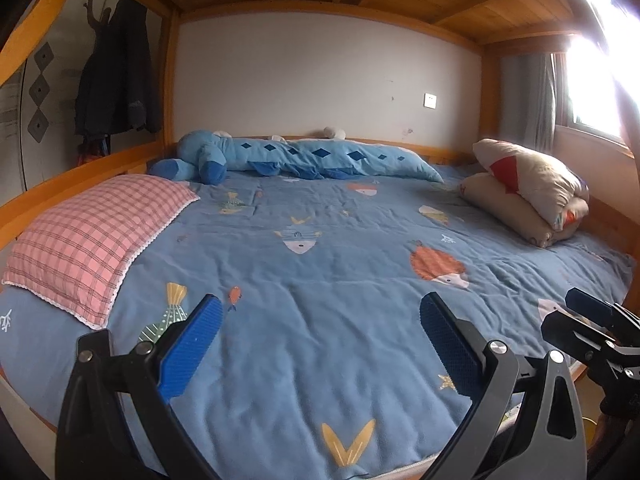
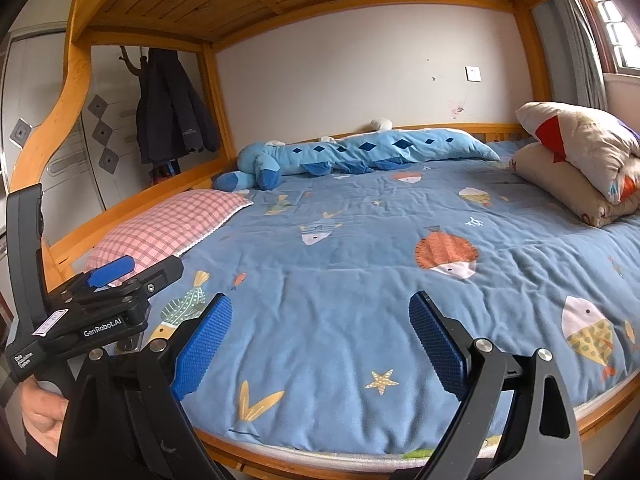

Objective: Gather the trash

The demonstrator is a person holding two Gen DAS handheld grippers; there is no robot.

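No piece of trash shows in either view. My left gripper hovers open over the front part of the blue fish-print bedspread, with nothing between its blue pads. My right gripper is open as well, above the same bedspread near the bed's front edge, and it holds nothing. From the side, the left gripper appears at the left of the right wrist view, held by a hand. The right gripper shows at the right edge of the left wrist view.
A pink checked pillow lies at the left, a long blue plush toy along the back wall, and a folded cream quilt at the right. A small white lump sits behind the plush. Wooden bunk frame surrounds the bed; dark coats hang beyond.
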